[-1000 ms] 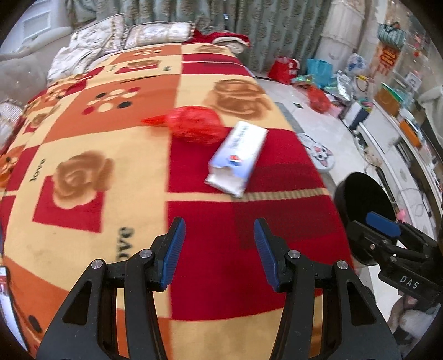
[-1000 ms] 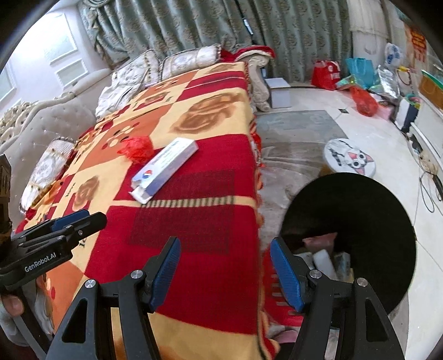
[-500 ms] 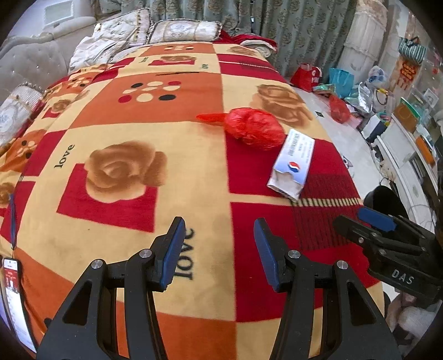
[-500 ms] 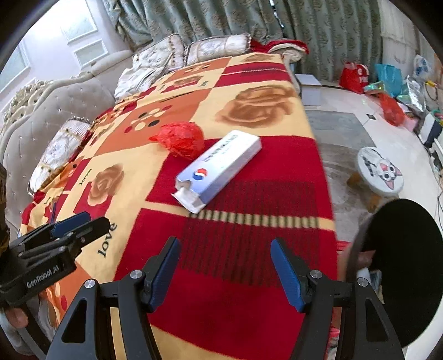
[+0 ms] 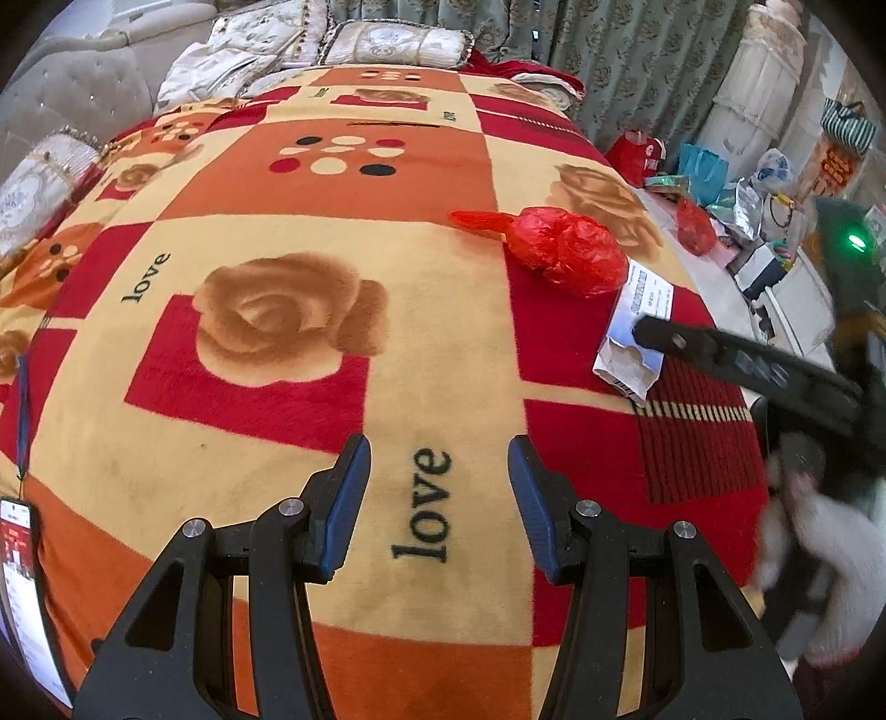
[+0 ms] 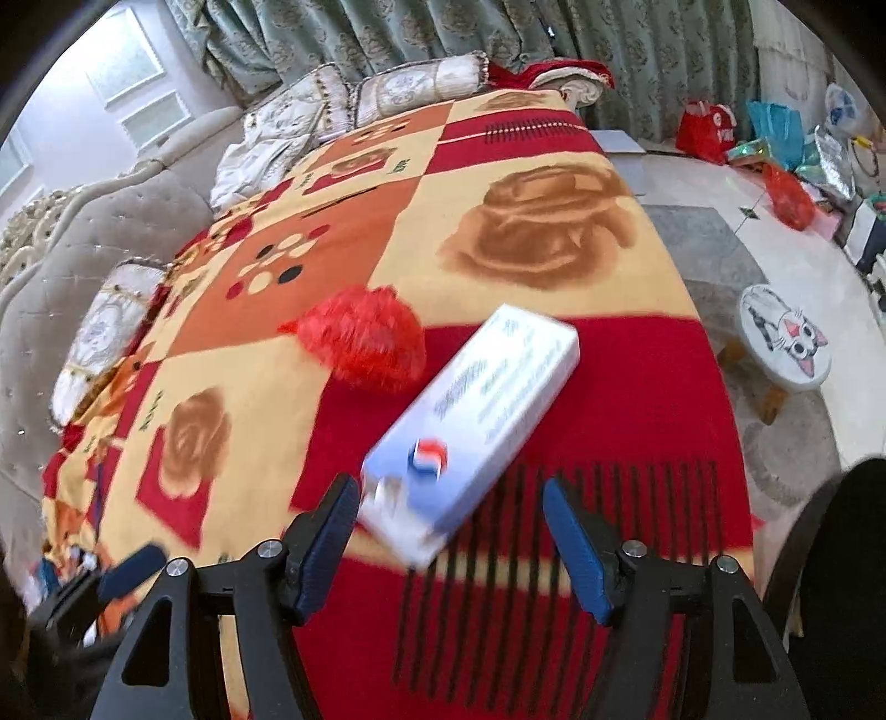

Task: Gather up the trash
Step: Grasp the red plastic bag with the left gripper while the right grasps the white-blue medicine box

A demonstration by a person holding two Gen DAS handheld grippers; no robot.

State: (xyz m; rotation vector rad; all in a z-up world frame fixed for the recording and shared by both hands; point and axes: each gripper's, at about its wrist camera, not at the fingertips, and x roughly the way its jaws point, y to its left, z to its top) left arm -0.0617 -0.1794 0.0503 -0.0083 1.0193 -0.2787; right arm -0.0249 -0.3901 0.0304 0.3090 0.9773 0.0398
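Jaws of the right gripper [image 6: 448,531] are opening around the white box's [image 6: 476,421] near end (untouched), left gripper [image 5: 437,493] half-open, empty.

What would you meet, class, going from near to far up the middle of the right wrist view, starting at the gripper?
Right gripper, jaws opening with the box end just ahead of them → white and blue box → red plastic bag → brown rose on the blanket → pillows → green curtain.

Wrist views, both over blanket [image 5: 266,387]
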